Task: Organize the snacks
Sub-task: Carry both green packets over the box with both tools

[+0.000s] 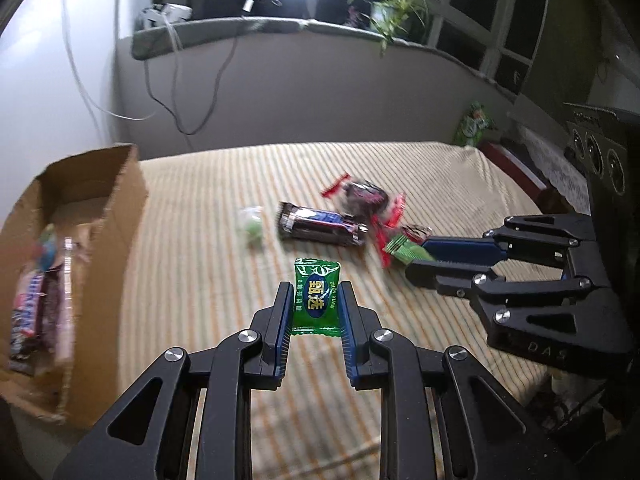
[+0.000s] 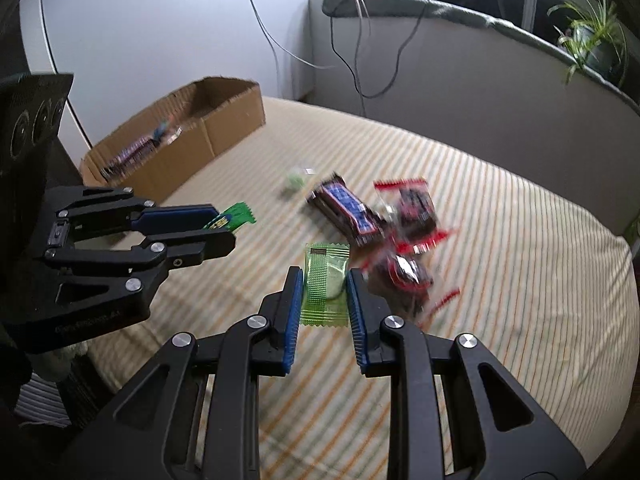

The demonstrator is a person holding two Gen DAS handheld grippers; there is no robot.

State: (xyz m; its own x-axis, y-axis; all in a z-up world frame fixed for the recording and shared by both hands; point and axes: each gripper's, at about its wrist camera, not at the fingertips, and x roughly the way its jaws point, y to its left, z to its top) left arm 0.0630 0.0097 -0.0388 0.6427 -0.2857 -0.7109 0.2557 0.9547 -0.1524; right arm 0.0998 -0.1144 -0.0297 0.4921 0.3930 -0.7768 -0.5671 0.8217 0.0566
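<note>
Two red snacks (image 2: 412,240) blurred; box (image 1: 120,200) cut off.

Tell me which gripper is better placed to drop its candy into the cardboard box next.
Probably the left gripper: its green candy is clamped and the cardboard box lies on its side; the right gripper works farther from it.

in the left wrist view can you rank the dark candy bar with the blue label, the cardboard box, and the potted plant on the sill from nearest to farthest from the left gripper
1. Dark candy bar with the blue label: on the striped cloth just beyond the left gripper.
2. Cardboard box: off to the left, snacks inside.
3. Potted plant: far back on the sill, upper right.
</note>
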